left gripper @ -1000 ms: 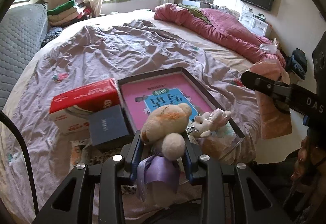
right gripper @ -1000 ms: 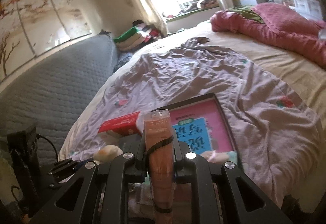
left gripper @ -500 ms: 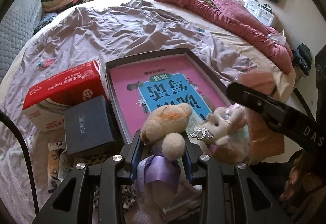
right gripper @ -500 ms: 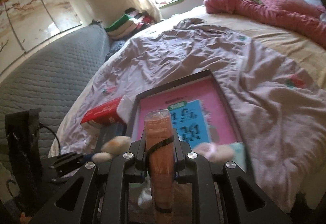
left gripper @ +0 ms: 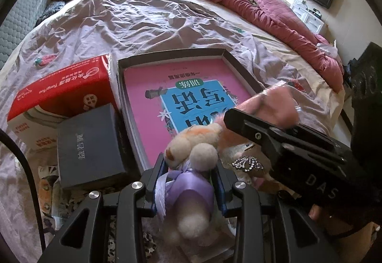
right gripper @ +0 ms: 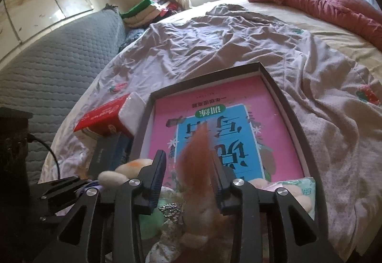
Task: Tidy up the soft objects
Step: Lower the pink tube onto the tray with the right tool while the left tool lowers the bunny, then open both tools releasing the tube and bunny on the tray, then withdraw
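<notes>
In the left wrist view my left gripper (left gripper: 189,165) is shut on a cream plush bear (left gripper: 193,141) with a purple ribbon, low over the near end of a shallow dark box (left gripper: 172,54) that holds a pink book (left gripper: 152,86). In the right wrist view my right gripper (right gripper: 187,160) hangs over the same box (right gripper: 205,76). Its jaws are opening. A blurred orange-pink soft roll (right gripper: 198,181) leans loose between them, clear of the left pad. The left wrist view shows that roll (left gripper: 274,105) above the right gripper's finger (left gripper: 262,136).
More small plush toys and a sequinned bow (left gripper: 248,162) lie at the box's near end. A red tissue box (left gripper: 62,86) and a dark grey box (left gripper: 88,143) sit left of it on the rumpled purple sheet. A pink quilt (left gripper: 262,7) is bunched at the far right.
Both grippers have sunk towards the near end of the box. The right jaws have spread, and the orange-pink roll has tipped over and gone blurred. The left gripper keeps its hold on the bear.
</notes>
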The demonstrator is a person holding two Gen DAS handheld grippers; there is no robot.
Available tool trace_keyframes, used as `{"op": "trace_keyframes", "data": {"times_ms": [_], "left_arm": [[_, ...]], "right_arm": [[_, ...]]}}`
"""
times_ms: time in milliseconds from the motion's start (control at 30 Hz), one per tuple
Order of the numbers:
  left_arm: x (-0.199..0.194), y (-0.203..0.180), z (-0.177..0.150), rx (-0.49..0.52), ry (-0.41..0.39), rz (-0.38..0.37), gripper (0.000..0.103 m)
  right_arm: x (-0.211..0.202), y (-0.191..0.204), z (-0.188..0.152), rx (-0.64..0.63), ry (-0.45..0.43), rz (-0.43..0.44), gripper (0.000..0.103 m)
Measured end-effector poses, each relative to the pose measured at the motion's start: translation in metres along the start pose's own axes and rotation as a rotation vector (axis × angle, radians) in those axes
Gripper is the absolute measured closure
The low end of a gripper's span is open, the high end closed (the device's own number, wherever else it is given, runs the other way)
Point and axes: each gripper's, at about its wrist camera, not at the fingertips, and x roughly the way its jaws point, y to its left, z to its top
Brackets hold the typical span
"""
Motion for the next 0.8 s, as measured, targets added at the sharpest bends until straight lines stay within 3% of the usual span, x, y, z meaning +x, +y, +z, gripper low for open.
{"op": "trace_keyframes", "data": {"times_ms": [267,467,800], "left_arm": [[0.001,-0.005,-0.001,0.018,0.003,-0.008,0.063],[-0.006,-0.015,0.0,0.042,-0.01,-0.004,0.05],[-0.039,-0.014,0.0,0.04,-0.067,0.027,0.045]], "right_arm": [[-0.022,-0.004,0.001,0.011,-0.041,-0.047,0.048],[-0.047,-0.014,0.004,0.035,-0.086,-0.08,0.045],[-0.078,0.002,0.007,0.01,-0.136,-0.097,0.038]]}}
